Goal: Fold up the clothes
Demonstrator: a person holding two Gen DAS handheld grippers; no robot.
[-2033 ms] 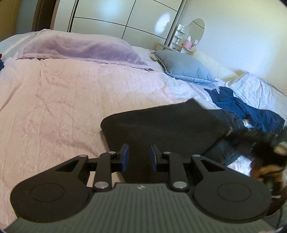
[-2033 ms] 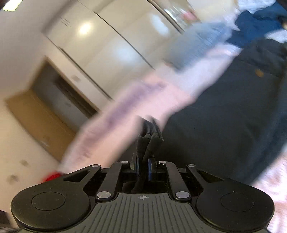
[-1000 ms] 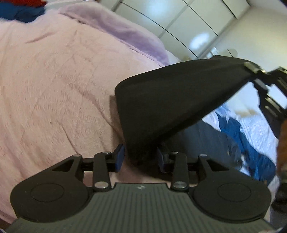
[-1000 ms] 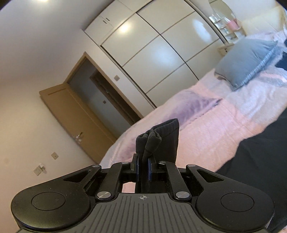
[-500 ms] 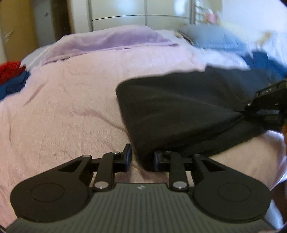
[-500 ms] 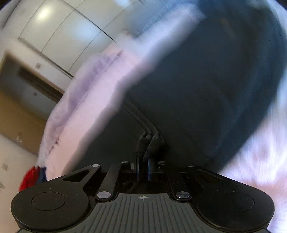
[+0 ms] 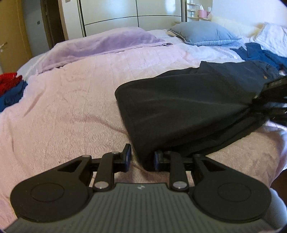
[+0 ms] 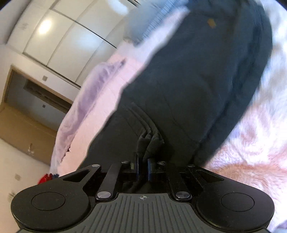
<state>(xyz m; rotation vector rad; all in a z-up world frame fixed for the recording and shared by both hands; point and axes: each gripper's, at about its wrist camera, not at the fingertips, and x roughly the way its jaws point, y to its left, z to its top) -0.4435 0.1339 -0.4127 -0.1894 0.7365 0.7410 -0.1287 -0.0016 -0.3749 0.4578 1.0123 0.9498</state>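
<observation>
A black garment (image 7: 179, 107) lies folded over on the pink bedspread (image 7: 71, 107). Its near corner sits between the fingers of my left gripper (image 7: 141, 158), which is open and low against the bed. At the right edge of the left wrist view, my right gripper (image 7: 272, 93) pinches the garment's other near corner, pulling the top layer taut. In the right wrist view the right gripper (image 8: 142, 166) is shut on a bunched fold of that black garment (image 8: 197, 80), which spreads away over the bed.
A lilac blanket (image 7: 100, 43) and a grey pillow (image 7: 200, 34) lie at the head of the bed. Blue jeans (image 7: 258, 52) are heaped behind the black garment. Red and blue clothes (image 7: 9, 89) sit at the left bed edge. White wardrobe doors (image 7: 134, 12) stand behind.
My right gripper lifted an edge of the black garment, carried it over and lowered it onto the bed, still gripping it. The left gripper stayed open at the near corner.
</observation>
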